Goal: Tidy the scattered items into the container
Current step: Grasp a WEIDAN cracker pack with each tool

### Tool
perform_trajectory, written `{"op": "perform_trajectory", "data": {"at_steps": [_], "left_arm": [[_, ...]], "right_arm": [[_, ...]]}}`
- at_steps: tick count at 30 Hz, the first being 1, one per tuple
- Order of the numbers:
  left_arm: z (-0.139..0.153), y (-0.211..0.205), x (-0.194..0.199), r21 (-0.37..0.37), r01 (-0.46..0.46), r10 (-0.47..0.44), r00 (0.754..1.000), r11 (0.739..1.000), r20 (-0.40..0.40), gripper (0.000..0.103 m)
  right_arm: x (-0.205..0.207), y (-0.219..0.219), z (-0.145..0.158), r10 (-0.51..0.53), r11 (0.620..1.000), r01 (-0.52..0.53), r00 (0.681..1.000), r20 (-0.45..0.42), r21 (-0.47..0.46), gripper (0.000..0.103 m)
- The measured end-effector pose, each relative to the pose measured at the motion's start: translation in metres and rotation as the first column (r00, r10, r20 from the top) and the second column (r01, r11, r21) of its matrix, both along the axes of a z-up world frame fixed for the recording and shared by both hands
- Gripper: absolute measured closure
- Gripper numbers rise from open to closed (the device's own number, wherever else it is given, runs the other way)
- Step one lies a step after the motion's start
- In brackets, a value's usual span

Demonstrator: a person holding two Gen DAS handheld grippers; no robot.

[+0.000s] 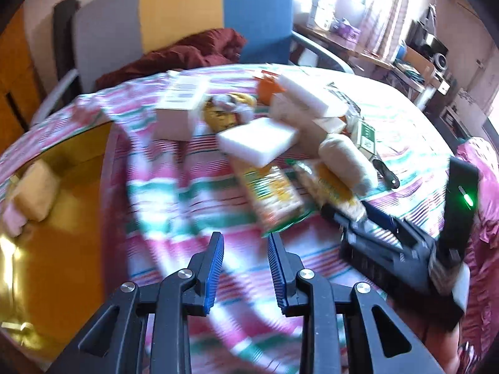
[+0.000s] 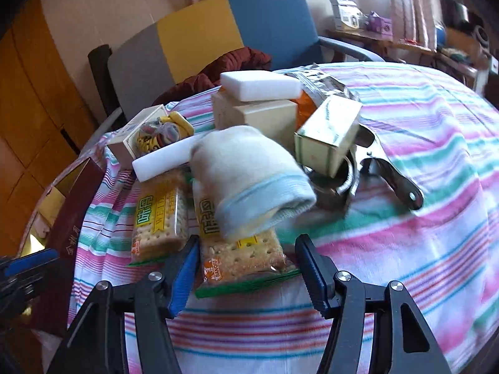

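A dark red box (image 2: 75, 218) with a gold inside (image 1: 62, 202) stands at the table's left and holds a yellow sponge (image 1: 36, 193). The scattered pile lies mid-table: two cracker packets (image 2: 159, 218), a rolled pale sock (image 2: 249, 180), white foam blocks (image 2: 260, 85), a green carton (image 2: 327, 134), a cream box (image 2: 265, 118) and a yellow toy (image 2: 162, 134). My right gripper (image 2: 248, 239) is open around the nearer cracker packet (image 2: 243, 261), its fingers close beside both edges. My left gripper (image 1: 245, 243) hangs over bare cloth between box and pile, narrowly open and empty.
A striped cloth (image 2: 421, 218) covers the table. A metal cup (image 2: 336, 180) and a steel hand tool (image 2: 399, 184) lie right of the pile. Behind the table stands a grey, yellow and blue chair (image 2: 199, 31) with a maroon cloth (image 2: 237, 62). A cluttered desk (image 2: 374, 31) sits far right.
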State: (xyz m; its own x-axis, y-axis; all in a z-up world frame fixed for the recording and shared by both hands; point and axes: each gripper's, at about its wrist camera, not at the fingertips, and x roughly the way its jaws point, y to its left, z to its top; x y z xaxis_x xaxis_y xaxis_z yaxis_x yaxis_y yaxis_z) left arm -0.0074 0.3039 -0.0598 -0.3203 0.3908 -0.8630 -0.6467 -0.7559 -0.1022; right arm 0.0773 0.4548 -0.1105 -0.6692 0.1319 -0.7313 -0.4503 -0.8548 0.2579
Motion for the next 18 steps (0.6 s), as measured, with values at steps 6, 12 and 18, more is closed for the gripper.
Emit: {"op": "perform_trajectory", "data": {"at_steps": [6,12,18], "left_arm": [[-0.024,0.032,-0.026,0.020,-0.023,0.021,0.994,1.000,0.111,0.074],[-0.031,0.045,-0.037,0.045,-0.025,0.017,0.987,0.999,0.159,0.066],[-0.021,0.043,-0.040,0.091,-0.067,0.050,0.983,0.994,0.175,0.055]], "right_arm": [[0.004,-0.002,-0.001,0.024,0.999,-0.024,1.000,0.013,0.030,0.041],[0.008,-0.004,-0.001,0.032,0.998,-0.034,0.999,0.029,0.061,0.041],[0.009,-0.004,-0.002,0.033,0.998,-0.035,0.999,0.028,0.059,0.041]]}}
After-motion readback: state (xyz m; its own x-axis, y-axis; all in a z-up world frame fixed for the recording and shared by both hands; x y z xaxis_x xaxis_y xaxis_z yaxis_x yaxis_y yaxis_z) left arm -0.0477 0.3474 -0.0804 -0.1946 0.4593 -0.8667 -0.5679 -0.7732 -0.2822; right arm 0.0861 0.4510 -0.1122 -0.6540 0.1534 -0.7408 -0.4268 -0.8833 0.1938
